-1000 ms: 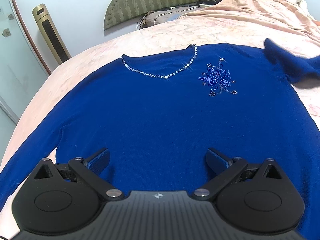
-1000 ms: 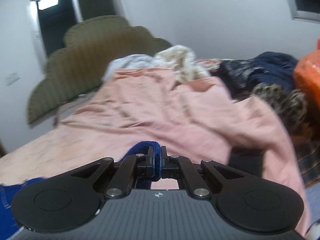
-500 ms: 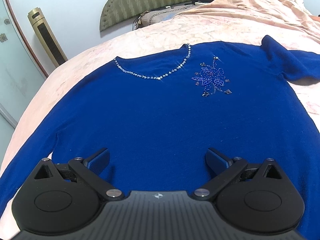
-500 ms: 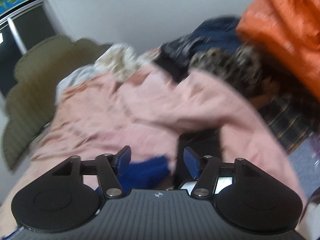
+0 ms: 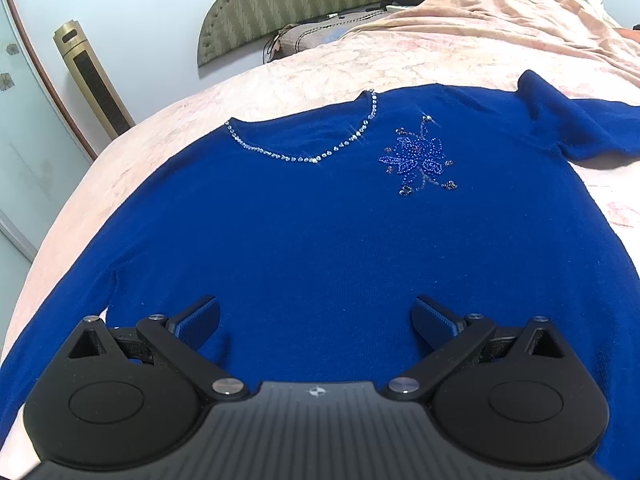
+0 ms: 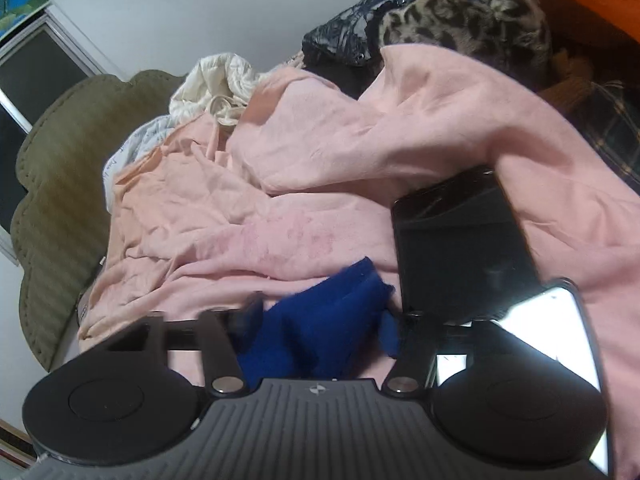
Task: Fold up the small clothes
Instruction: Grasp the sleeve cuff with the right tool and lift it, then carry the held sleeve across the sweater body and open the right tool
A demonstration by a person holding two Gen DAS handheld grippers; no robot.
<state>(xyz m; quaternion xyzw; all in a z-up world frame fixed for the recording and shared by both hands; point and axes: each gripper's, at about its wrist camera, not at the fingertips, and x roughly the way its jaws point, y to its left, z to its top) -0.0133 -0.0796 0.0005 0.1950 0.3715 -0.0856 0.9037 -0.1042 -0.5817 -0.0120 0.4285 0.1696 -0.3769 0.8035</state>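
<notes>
While the royal-blue knitted sweater (image 5: 320, 232) with a rhinestone neckline lies flat, front up, on the pink bedspread (image 5: 360, 68), the left gripper (image 5: 316, 320) hovers over its lower body, fingers spread wide and empty. At the sweater's sleeve end (image 6: 320, 320), the right gripper (image 6: 320, 316) has just been closing, its blurred jaws flanking the bunched cuff; whether they pinch it I cannot tell.
</notes>
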